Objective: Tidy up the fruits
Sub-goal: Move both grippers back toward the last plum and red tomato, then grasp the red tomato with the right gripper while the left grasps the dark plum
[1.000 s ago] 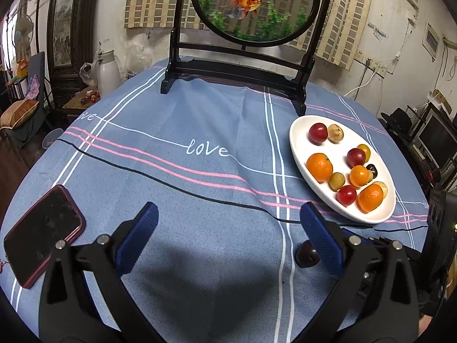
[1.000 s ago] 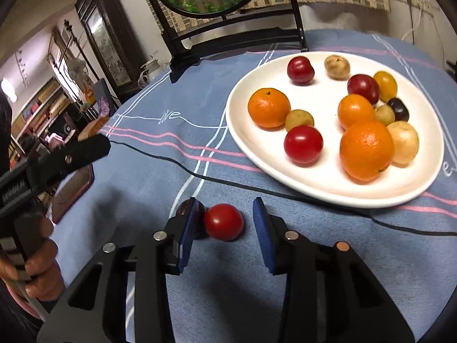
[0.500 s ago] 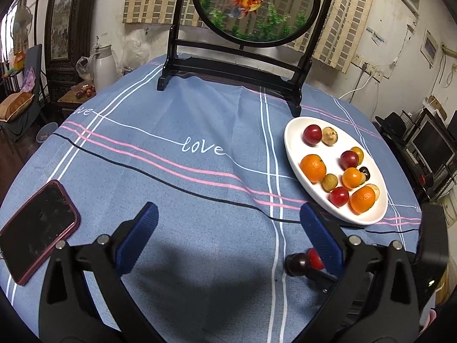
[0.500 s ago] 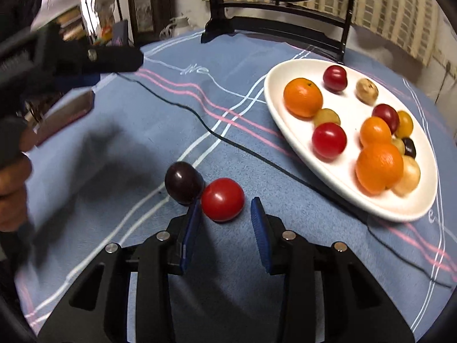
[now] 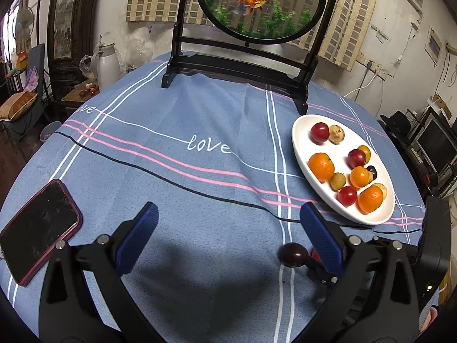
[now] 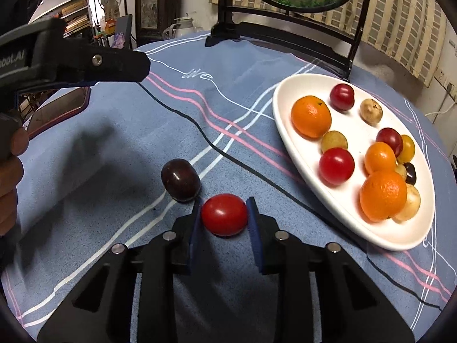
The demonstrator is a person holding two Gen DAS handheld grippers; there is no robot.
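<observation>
My left claw [image 5: 228, 228] hovers spread wide over the table [image 5: 200, 120], gripping nothing. Just left of my right claw [image 6: 224, 214] lies a dark plum [image 6: 180, 180]; its pads flank the red tomato [image 6: 224, 214], contact unclear. Plate [image 6: 288, 131] of fruit up-right.

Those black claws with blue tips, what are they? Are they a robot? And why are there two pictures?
No robot: a person holds a gripper in each hand, each with a camera looking along its fingers, so you get two pictures. In the right picture, the right gripper closes around a red tomato on the blue tablecloth. A dark plum sits just beside it. The left gripper is wide open, holding nothing. A white plate holds more fruit, and a phone lies at the left.
</observation>
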